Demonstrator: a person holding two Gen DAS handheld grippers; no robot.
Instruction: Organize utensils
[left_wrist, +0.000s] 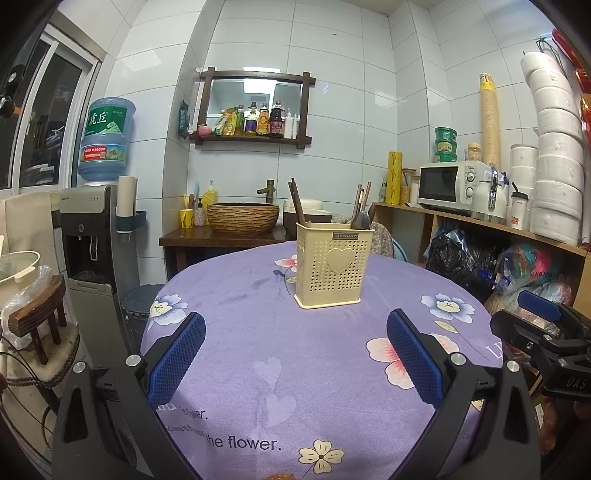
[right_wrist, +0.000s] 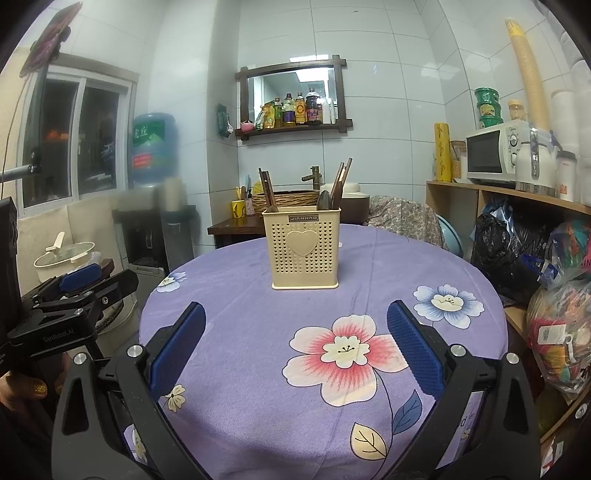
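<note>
A cream perforated utensil holder with a heart on its front stands upright on the round table with the purple flowered cloth. It also shows in the right wrist view. Brown chopsticks lean in its left side; more chopsticks and a spoon stand in its right side. My left gripper is open and empty, above the near part of the table. My right gripper is open and empty too, to the right of the left one.
A water dispenser and a stool stand left of the table. A basin counter is behind it. A shelf with a microwave and plastic bags runs along the right.
</note>
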